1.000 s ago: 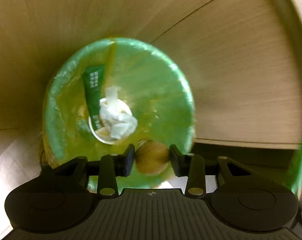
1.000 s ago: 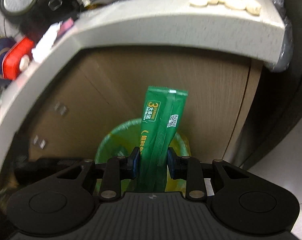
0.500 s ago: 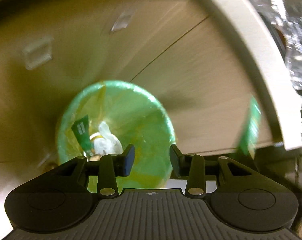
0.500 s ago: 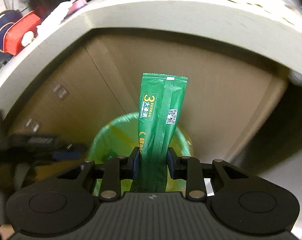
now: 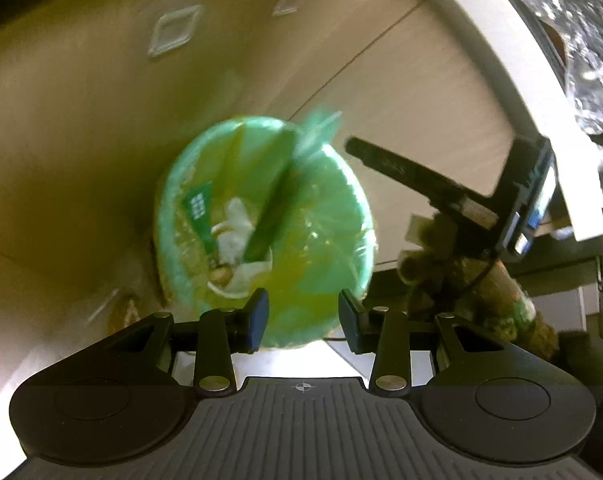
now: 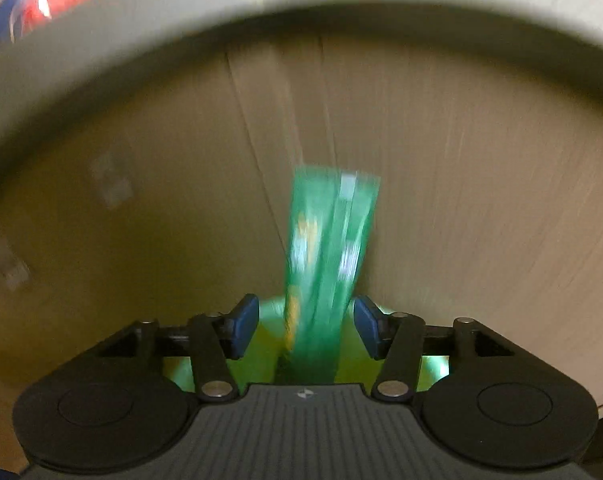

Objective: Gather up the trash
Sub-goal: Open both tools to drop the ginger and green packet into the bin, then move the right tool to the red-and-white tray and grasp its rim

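The task's thing at this moment is a long, flat green foil sachet point(image 6: 329, 264), printed with pale lettering that is too blurred to be read. It is judged to be very light, thin and limp, with a slick film surface; little would be needed to hold it, and it would be best pinched across its flat faces near one end, where the sealed seam is likely stiffest. It is not judged fragile, though it can flutter or slide off course when let go.

In the right wrist view the sachet stands upright between the blue pads point(image 6: 243, 328) of the right tongs point(image 6: 304, 330), whose jaws are opening; a clear gap is seen on the left side, and the right pad appears to be just beside the foil or barely off it. Below it, the rim of a round bin lined with a green plastic bag point(image 6: 269, 312) is seen, in front of the wooden cabinet front point(image 6: 481, 200).

In the left wrist view the same sachet point(image 5: 277, 200) is seen slanting into the lined bin point(image 5: 341, 216), its lower end among a crumpled white tissue point(image 5: 235, 228) and another green wrapper point(image 5: 199, 210). The left tongs point(image 5: 303, 320) are spread and empty, held above the bin's near edge.
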`<state>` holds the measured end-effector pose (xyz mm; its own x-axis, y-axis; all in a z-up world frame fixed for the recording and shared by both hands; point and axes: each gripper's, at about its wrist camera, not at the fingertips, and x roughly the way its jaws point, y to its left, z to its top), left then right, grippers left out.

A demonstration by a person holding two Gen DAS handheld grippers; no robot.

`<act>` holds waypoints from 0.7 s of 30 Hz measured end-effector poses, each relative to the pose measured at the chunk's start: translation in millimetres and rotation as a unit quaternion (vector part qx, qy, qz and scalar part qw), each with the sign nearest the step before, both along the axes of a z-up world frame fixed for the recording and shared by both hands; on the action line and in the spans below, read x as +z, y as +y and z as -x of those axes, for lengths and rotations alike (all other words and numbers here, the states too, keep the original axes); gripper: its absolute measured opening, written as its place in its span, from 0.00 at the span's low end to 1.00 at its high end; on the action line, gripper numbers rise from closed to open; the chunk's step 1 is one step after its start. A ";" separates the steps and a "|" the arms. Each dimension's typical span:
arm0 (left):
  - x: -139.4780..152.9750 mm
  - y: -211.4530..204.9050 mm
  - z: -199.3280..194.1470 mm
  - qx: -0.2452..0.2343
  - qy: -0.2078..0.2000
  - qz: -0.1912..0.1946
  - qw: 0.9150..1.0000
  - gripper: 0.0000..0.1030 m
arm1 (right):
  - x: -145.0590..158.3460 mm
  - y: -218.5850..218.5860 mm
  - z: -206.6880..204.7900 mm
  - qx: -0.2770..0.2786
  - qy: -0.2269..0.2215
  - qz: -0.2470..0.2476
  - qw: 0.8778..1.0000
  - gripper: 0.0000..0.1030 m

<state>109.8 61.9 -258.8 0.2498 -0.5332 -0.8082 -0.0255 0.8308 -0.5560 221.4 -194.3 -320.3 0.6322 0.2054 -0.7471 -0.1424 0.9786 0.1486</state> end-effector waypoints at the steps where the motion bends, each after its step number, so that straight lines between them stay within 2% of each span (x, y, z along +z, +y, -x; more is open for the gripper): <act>1: 1.3 0.6 -0.7 0.003 0.000 0.001 1.000 0.41 | -1.3 -2.7 2.5 -0.002 0.008 0.005 1.000 0.51; 6: 25.7 5.6 -3.6 0.001 -0.020 -0.011 1.000 0.41 | 16.1 -28.8 15.6 -0.029 0.056 -0.010 0.998 0.51; 10: 64.8 8.8 -11.5 -0.004 -0.058 -0.006 0.998 0.41 | 56.6 -41.9 23.3 -0.072 0.082 -0.042 0.993 0.51; 13: 106.7 14.6 -21.6 -0.005 -0.103 0.008 0.995 0.41 | 100.2 -40.8 29.5 -0.059 0.067 -0.045 0.995 0.51; 15: 137.9 24.5 -31.5 0.005 -0.143 0.011 0.990 0.41 | 135.0 -27.6 27.0 -0.033 0.049 -0.044 0.997 0.54; 18: 177.6 54.4 -49.6 0.056 -0.199 0.000 0.978 0.41 | 183.0 4.2 16.7 0.021 0.025 -0.037 0.999 0.61; 21: 200.6 99.5 -61.3 0.149 -0.247 -0.027 0.957 0.41 | 226.5 44.1 4.3 0.070 -0.008 -0.008 0.998 0.62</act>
